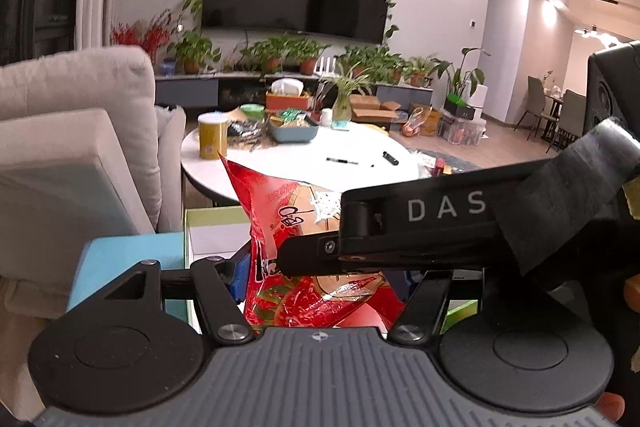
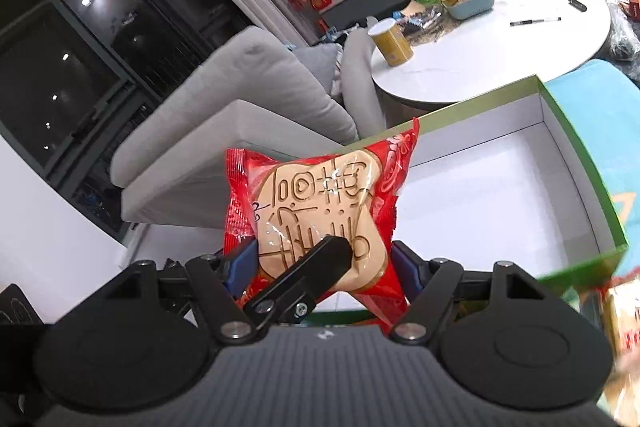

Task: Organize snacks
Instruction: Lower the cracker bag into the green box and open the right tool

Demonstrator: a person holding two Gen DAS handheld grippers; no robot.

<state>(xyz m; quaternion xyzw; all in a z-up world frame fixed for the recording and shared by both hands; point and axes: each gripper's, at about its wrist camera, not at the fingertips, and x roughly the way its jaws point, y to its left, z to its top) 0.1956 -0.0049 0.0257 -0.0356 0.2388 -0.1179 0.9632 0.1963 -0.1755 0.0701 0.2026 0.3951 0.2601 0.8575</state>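
Observation:
My left gripper (image 1: 320, 279) is shut on a red snack packet (image 1: 280, 195), which stands upright between the blue pads (image 1: 239, 273). A black arm marked DAS (image 1: 440, 219) crosses in front of it from the right. My right gripper (image 2: 322, 261) is shut on a second red snack packet (image 2: 320, 187) printed with a toast picture, held in the air. Just beyond and to the right of it lies an open box (image 2: 576, 163) with a green rim and a white inside. A corner of this box (image 1: 208, 223) also shows behind the left packet.
The box rests on a light blue surface (image 2: 592, 83). Behind it stands a round white table (image 1: 360, 155) carrying a yellow canister (image 1: 213, 139), a blue basket of snacks (image 1: 294, 133) and a pen (image 1: 342, 161). A grey sofa (image 2: 240, 99) lies to the left. More blurred packets (image 2: 624, 327) sit at the lower right.

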